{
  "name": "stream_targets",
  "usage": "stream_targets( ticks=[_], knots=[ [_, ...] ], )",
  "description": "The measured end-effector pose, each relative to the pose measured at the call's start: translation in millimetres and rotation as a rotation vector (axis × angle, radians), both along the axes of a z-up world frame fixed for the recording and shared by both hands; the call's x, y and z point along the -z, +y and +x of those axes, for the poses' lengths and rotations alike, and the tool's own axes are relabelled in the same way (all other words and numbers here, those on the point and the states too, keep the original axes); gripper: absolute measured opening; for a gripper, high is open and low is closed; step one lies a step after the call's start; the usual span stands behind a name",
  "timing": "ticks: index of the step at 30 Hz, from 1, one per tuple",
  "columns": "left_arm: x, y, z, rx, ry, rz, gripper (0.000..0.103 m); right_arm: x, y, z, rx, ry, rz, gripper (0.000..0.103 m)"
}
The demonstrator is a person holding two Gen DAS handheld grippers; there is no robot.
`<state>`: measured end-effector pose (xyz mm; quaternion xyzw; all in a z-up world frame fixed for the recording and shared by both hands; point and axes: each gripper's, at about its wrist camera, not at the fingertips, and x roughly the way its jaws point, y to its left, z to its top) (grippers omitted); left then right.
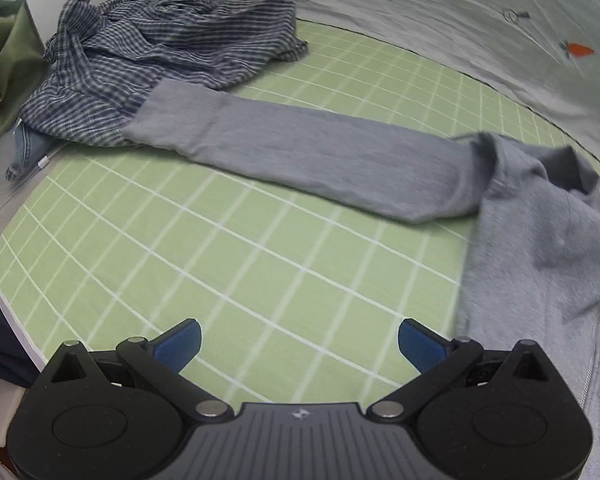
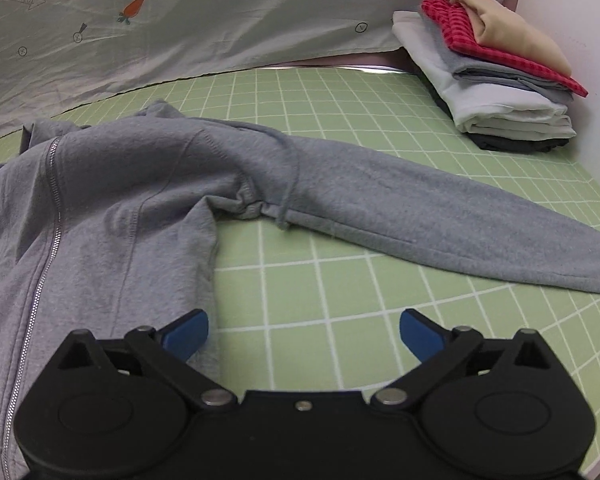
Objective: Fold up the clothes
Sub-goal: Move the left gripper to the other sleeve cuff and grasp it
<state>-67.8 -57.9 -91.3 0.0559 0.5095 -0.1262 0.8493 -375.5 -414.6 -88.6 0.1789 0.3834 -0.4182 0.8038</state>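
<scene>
A home laundry spot — folded stack (bedsheet behind).

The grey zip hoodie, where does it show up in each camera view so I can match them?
Left wrist view: grey zip hoodie fills the right side, one sleeve stretching left toward the striped shirt.
Right wrist view: its body fills the left, the other sleeve running right.
Shared landmark: the green grid mat.

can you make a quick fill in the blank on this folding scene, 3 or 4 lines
1. Both sleeves of the grey hoodie lie spread out on the ____ grid mat.
2. The left gripper and right gripper are both ____.
3. The top item of the folded stack is ____ in colour.
4. The hoodie closes at the front with a ____.

Missing words: green; open; beige; zipper
</scene>
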Motion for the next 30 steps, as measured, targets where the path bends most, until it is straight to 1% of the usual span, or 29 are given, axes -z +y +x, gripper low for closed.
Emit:
stream_targets(
  ticks=[8, 12, 14, 16, 19, 20, 22, 23, 24, 25, 26, 27, 30],
  knots=[
    [9, 29, 76, 0.017, -0.014, 0.006, 0.103, -13, 48, 44, 0.037, 0.042, -0.02, 0.103],
    [16, 35, 116, 0.022, -0.017, -0.001, 0.103, -15, 71, 70, 0.047, 0.061, -0.028, 0.103],
    [21, 35, 137, 0.022, -0.015, -0.002, 0.102, -14, 82, 83, 0.058, 0.074, -0.029, 0.103],
    [24, 35, 152, 0.032, -0.009, -0.001, 0.096, -11, 92, 94, 0.069, 0.091, -0.025, 0.103],
    [29, 34, 174, 0.049, 0.001, 0.0, 0.084, -5, 107, 110, 0.082, 0.128, -0.019, 0.103],
    [31, 34, 178, 0.053, -0.001, 0.005, 0.076, -3, 111, 115, 0.084, 0.144, -0.016, 0.103],
    [33, 34, 184, 0.059, -0.009, 0.021, 0.068, 2, 121, 125, 0.073, 0.183, -0.013, 0.103],
    [33, 34, 186, 0.061, -0.018, 0.023, 0.06, 5, 128, 131, 0.058, 0.21, -0.022, 0.103],
    [31, 36, 186, 0.064, -0.026, 0.017, 0.049, 7, 135, 136, 0.04, 0.233, -0.038, 0.103],
    [30, 37, 187, 0.067, -0.034, 0.009, 0.042, 8, 141, 140, 0.029, 0.25, -0.049, 0.103],
    [29, 39, 186, 0.07, -0.035, -0.004, 0.027, 8, 141, 140, 0.034, 0.254, -0.051, 0.103],
    [29, 41, 186, 0.073, -0.033, -0.018, 0.022, 7, 142, 140, 0.039, 0.258, -0.052, 0.103],
    [29, 51, 179, 0.066, -0.031, -0.042, 0.016, 7, 145, 139, 0.052, 0.27, -0.058, 0.103]
  ],
)
